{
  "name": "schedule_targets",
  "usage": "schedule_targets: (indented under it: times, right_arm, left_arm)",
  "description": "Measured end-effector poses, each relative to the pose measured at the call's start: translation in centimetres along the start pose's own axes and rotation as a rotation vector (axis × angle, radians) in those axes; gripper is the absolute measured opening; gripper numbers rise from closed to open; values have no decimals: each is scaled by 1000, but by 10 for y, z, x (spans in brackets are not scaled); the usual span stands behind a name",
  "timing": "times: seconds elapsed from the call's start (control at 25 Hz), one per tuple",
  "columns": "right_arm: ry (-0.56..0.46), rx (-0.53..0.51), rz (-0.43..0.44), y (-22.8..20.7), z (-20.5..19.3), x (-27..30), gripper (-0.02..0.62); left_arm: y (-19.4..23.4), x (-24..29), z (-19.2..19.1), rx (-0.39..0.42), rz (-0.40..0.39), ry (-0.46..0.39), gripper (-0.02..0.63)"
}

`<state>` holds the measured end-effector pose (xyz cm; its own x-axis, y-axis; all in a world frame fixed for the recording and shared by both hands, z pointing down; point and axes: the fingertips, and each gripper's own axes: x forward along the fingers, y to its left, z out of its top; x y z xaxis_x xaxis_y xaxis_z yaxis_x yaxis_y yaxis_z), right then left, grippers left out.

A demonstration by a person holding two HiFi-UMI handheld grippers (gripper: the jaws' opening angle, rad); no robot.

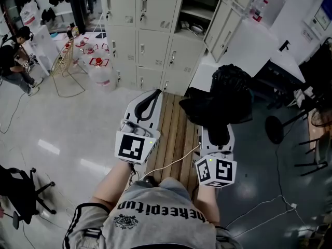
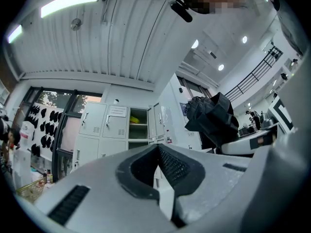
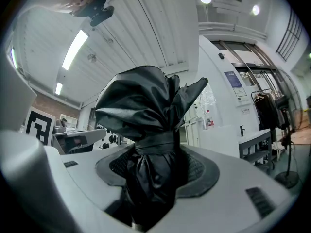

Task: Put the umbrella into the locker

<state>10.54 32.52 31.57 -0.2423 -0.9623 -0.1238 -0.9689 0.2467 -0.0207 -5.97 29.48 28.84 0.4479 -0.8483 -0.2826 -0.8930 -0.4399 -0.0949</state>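
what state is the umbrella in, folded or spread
Folded: the black umbrella is bunched up with its strap cinched round it, gripped in the right tongs.

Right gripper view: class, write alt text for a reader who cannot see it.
The right tool is shut on a folded black umbrella, its strapped, bunched fabric rising between the grey pads. Behind is a white ceiling with a strip light.
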Motion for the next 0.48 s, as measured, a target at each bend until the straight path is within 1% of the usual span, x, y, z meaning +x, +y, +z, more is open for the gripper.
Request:
schedule_targets:
  times: [0.08,0.32,0.48]
  right_arm:
    - [1,0,4,5,-1,6,247]
    - [18,9,0,8,-4,23,247]
    - [21,14,-7,6,-6,37,247]
  left_arm:
    - [6,3,-1,-3,-2,-10,3]
    - [20,12,-9,-21,-6,-5,3]
    - [34,19,-14,-50,7,-4,3]
